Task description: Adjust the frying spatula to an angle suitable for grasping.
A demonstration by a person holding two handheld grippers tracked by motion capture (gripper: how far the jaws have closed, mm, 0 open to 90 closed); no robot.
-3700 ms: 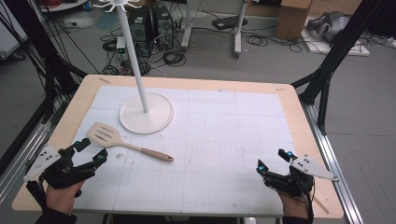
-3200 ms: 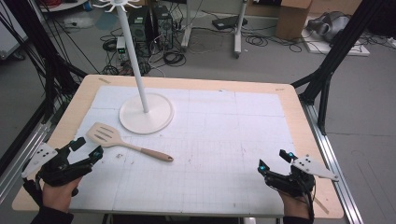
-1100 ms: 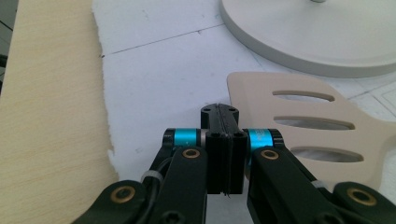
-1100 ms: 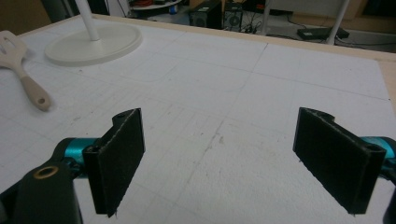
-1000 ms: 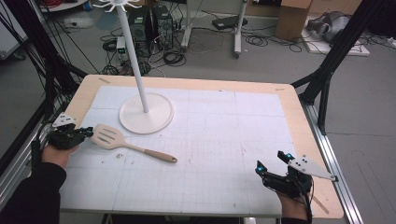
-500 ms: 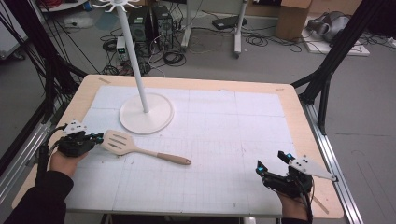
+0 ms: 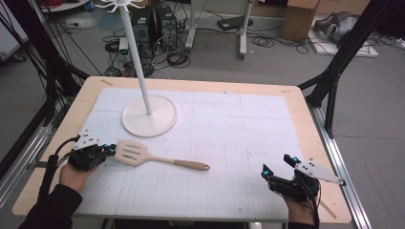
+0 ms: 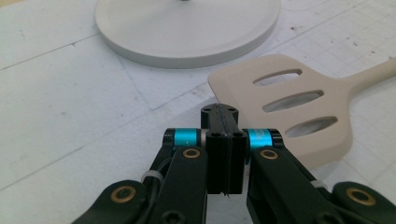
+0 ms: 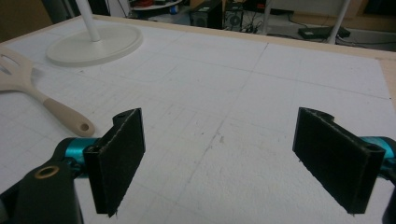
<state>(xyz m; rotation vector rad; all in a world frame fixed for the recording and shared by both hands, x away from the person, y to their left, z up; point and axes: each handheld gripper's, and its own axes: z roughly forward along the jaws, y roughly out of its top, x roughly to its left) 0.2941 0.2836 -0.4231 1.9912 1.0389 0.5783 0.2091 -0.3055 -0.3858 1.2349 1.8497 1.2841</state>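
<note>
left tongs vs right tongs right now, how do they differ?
The left tongs are shut with nothing between the jaws; the right tongs stand wide open. The left tongs' tips sit right at the edge of the spatula blade; the right tongs are far from it, over bare mat. Both sit low at the table's near edge, each in a hand, holding nothing.

The left claw (image 7: 109,150) was held low at the near left, its jaws pressed together with nothing between them, the forearm angled in from the near edge. The right claw (image 7: 278,167) was held at the near right, jaws spread wide.
</note>
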